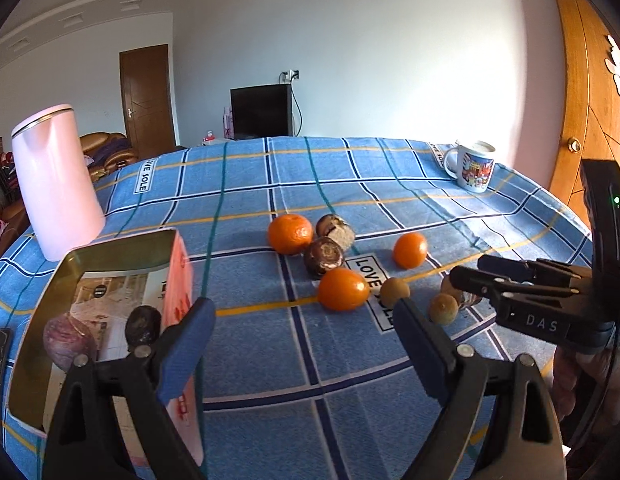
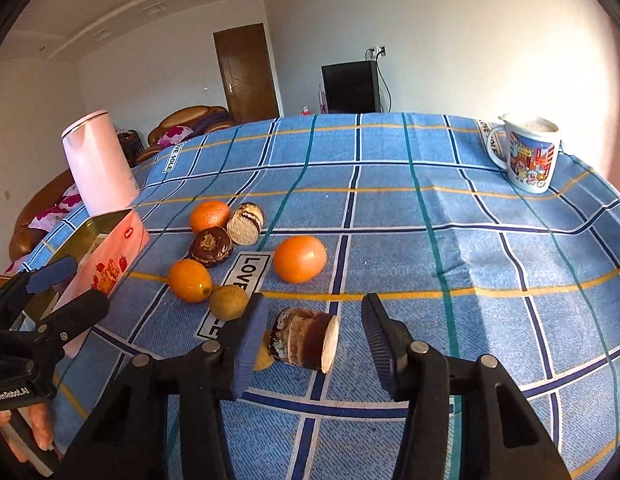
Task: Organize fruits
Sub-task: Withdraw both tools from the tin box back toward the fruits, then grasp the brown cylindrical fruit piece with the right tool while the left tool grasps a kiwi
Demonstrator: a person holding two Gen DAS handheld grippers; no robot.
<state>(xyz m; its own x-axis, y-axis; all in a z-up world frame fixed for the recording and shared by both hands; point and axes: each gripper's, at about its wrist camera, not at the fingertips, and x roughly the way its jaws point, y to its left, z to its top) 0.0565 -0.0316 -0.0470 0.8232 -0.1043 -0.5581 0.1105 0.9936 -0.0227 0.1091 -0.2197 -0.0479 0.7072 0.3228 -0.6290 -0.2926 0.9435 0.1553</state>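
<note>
The left tool (image 1: 305, 312) hangs over the table (image 1: 450, 208) with its two fingers wide apart and nothing between them. Its left finger (image 1: 189, 344) sits right by the wall of a pink box (image 1: 181, 280). Inside the box lie a purple-red fruit (image 1: 67, 340) and a small dark fruit (image 1: 143, 326).

The right tool (image 2: 314, 336) also has its fingers wide apart. Between them, on the blue checked cloth, lies a brown round cake (image 2: 303, 338) tipped on its side. The fingers are not touching it. A bit of something yellow (image 2: 263, 354) peeks out just behind the left finger; it may be another small fruit, but most of it is hidden.

Out on the cloth are three oranges: one far orange (image 2: 209, 216), one near orange (image 2: 189, 280) and one right orange (image 2: 299, 259). A dark round cake (image 2: 211, 246) sits between the far and near oranges, and a pale-faced cake (image 2: 245, 223) leans just beside it. A small green-brown fruit (image 2: 228, 301) lies close to the near orange.

A pink kettle (image 2: 99, 164) stands behind the box. A picture mug (image 2: 528, 156) stands well apart, at the far right edge.
</note>
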